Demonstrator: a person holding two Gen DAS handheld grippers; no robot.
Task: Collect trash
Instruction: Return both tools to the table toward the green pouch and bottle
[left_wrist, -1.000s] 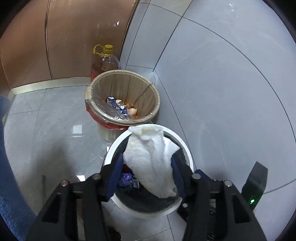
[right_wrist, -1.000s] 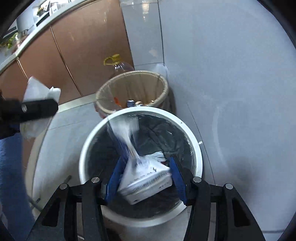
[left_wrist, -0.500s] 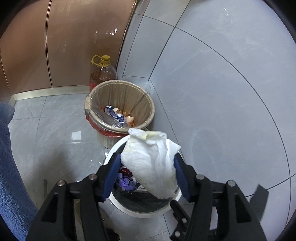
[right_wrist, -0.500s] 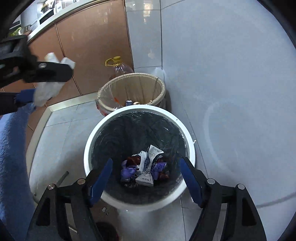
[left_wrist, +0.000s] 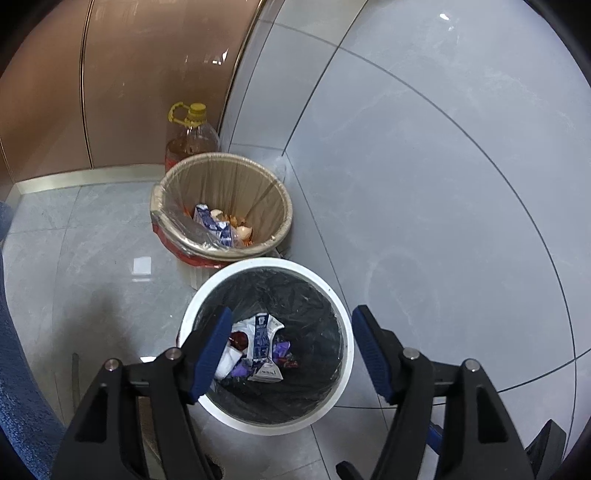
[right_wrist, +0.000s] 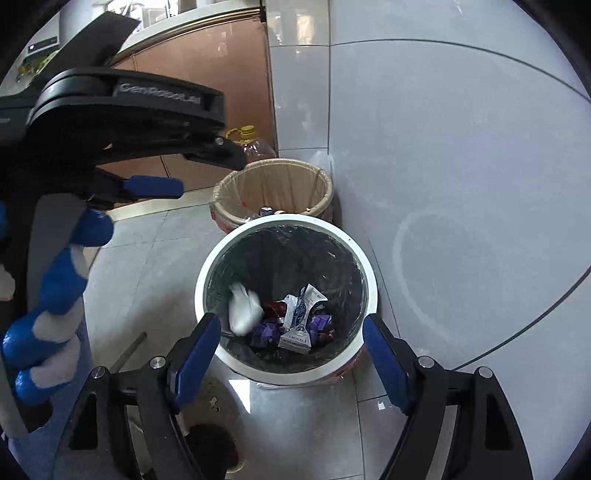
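Note:
A white bin with a black liner (left_wrist: 343, 332) (right_wrist: 364, 269) stands on the floor by the grey wall. Inside lie a white and blue carton (left_wrist: 263, 345) (right_wrist: 301, 325), purple wrappers (right_wrist: 267, 330) and a crumpled white tissue (right_wrist: 243, 310) (left_wrist: 226, 360), blurred at the left side of the bin. My left gripper (left_wrist: 291, 350) is open and empty above the bin; it also shows at the upper left of the right wrist view (right_wrist: 177, 162). My right gripper (right_wrist: 290, 363) is open and empty over the bin's near rim.
A second bin with a clear liner (left_wrist: 221, 206) (right_wrist: 273, 184) stands behind, holding a carton and eggshells. An oil bottle with a yellow cap (left_wrist: 190, 136) (right_wrist: 253, 142) stands in the corner by brown cabinets. A gloved hand (right_wrist: 55, 306) holds the left gripper.
My left gripper opened and let go of the white tissue, which fell into the black-lined bin. My right gripper had opened earlier and dropped the carton; it stays open.

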